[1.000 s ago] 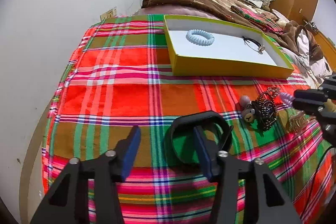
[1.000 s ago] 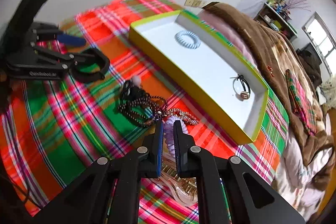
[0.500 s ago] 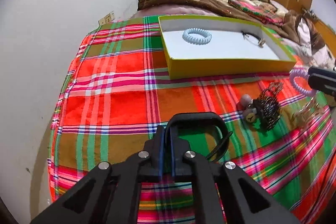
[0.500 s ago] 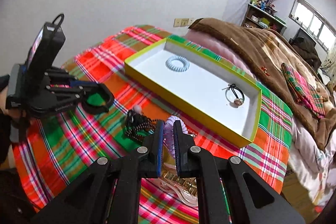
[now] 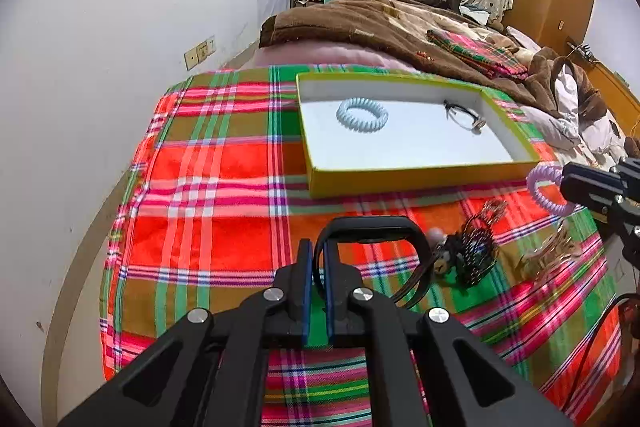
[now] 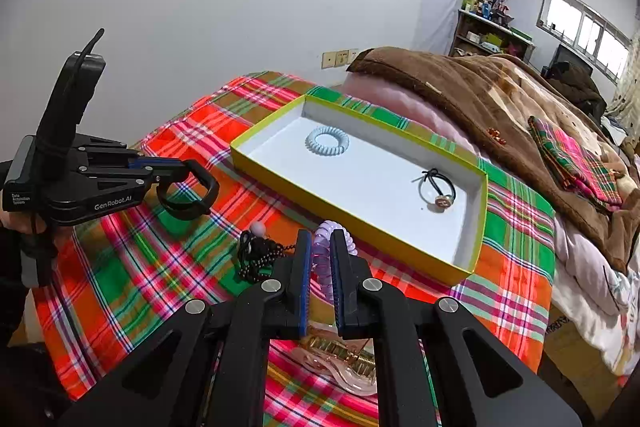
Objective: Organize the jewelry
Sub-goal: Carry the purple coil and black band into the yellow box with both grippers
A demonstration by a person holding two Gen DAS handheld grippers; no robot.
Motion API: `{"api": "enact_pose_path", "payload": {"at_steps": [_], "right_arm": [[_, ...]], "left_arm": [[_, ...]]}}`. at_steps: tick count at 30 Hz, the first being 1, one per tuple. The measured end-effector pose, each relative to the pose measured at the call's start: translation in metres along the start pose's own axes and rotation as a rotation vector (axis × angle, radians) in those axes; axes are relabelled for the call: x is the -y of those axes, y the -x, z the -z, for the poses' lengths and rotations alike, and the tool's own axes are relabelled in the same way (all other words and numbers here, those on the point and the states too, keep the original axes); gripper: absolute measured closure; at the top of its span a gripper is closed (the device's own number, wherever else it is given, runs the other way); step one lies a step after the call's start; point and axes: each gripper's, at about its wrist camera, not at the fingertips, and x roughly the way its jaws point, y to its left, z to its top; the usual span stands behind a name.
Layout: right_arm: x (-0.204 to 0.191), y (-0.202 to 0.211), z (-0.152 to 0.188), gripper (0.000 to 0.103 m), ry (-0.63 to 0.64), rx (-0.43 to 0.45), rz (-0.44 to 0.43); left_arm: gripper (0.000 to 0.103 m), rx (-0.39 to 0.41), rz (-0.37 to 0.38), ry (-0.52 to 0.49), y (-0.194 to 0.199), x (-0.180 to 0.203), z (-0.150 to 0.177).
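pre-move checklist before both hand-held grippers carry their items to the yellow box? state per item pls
1. Left hand-held gripper shut on the black bangle: ok.
2. Right hand-held gripper shut on the purple coil hair tie: ok.
3. Bangle clear of the plaid cloth: cannot tell; its far side may rest on it.
4. Free floor in the yellow box between the blue coil tie and the black hair tie with a charm: ok.
5. Purple coil not snagged on the beaded chain pile: ok, apart.
6. Clear hair clip out of the way: cannot tell, partly hidden under the right fingers.
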Motion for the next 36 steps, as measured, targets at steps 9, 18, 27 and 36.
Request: {"api": "enact_pose_path", "payload": {"at_steps": [9, 18, 27, 36], "right_arm": [[0.018, 0.008, -0.021, 0.094, -0.027, 0.041, 0.028], [0.045, -0.007, -0.051, 0.094, -0.051, 0.054, 0.065], [0.063, -0.054, -0.081, 0.094, -0.041, 0.018, 0.016], [0.072, -0.116, -0.090, 0.094, -0.014, -0.089, -0.001]], "left_arm": [[0.097, 0.038, 0.021, -0.002, 0.008, 0.005, -0.030], [0.097, 0.053, 0.039, -0.025, -0.004, 0.017, -0.067], [0.097, 0.023, 0.064, -0.029, -0.031, 0.024, -0.084], [0.098, -0.040, 0.086, -0.019, -0.064, 0.024, -0.087]]}}
